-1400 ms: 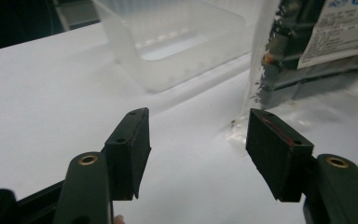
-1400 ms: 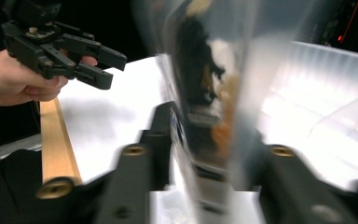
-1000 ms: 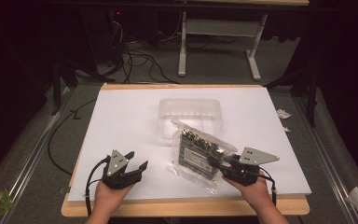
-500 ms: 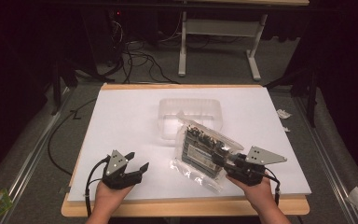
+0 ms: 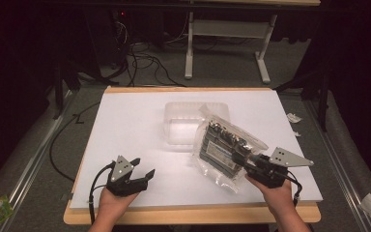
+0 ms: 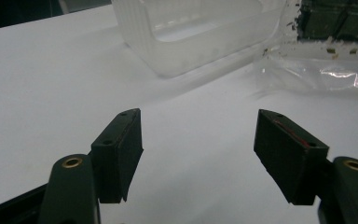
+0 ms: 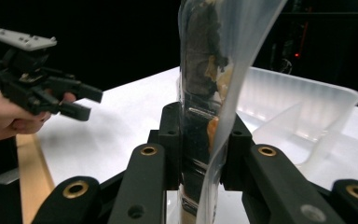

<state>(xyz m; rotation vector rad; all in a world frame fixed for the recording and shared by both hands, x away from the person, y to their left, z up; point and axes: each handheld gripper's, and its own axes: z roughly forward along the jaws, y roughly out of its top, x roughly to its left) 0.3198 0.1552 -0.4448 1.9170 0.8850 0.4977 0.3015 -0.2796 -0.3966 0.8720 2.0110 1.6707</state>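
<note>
A clear plastic bag [image 5: 227,145] holding a dark flat pack with several cells is tilted up off the white board [image 5: 125,121]. My right gripper [image 5: 241,159] is shut on the bag's near edge, and in the right gripper view the film [image 7: 214,70] stands pinched between the jaws [image 7: 200,135]. My left gripper [image 5: 144,166] rests low at the board's front left. Its jaws have just been opening and stand wide [image 6: 198,140] with nothing between them. A clear plastic tray [image 5: 188,121] sits behind the bag, which partly overlaps it.
The tray [image 6: 200,32] and the bag's crinkled edge [image 6: 326,74] lie ahead of the left jaws. The left gripper [image 7: 86,100] shows far off in the right gripper view. Cables and table legs lie on the floor beyond the board. Its wooden front edge [image 5: 188,212] is near the hands.
The right gripper has moved a little right and up with the bag, tilting it further off the board. The left hand has stayed in place.
</note>
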